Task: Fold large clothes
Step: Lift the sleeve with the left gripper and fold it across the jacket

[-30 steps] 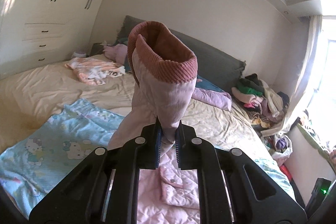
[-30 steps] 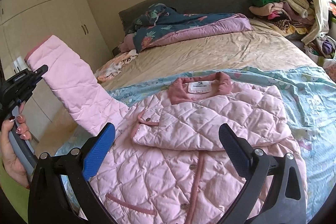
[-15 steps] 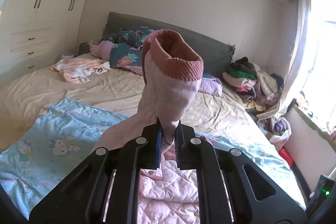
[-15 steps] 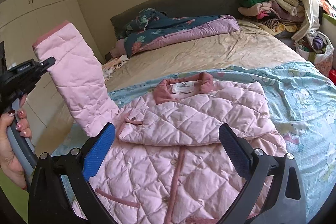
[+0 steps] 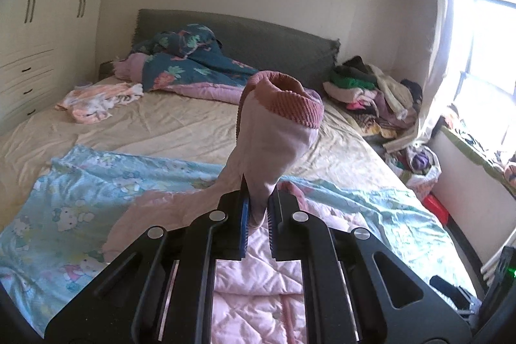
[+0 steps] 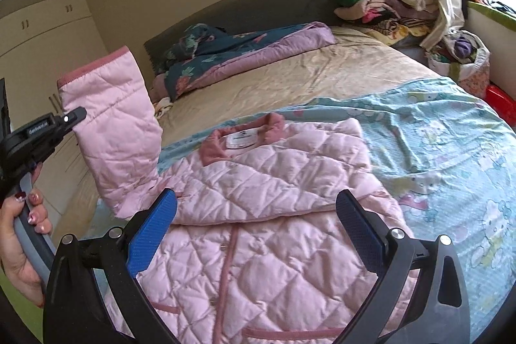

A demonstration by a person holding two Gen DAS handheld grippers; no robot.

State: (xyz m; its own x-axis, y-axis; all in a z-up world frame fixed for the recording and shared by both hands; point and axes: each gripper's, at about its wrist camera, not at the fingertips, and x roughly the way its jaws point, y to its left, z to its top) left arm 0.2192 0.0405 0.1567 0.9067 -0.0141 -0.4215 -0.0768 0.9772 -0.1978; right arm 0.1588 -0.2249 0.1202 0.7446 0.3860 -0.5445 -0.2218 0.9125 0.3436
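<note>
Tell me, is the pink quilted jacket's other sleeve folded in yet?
Yes. That sleeve lies folded across the pink quilted jacket, while the left gripper holds the second sleeve up.

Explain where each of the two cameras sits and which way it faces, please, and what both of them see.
Left wrist: sits on the left gripper, facing the grey headboard; its jaws pinch the lifted sleeve of the pink quilted jacket.
Right wrist: sits on the right gripper, jaws open, looking down over the pink quilted jacket on the light blue cartoon sheet; the person's left hand shows at the left edge.
Shared: jacket, sleeve, sheet, headboard, pile of clothes.
</note>
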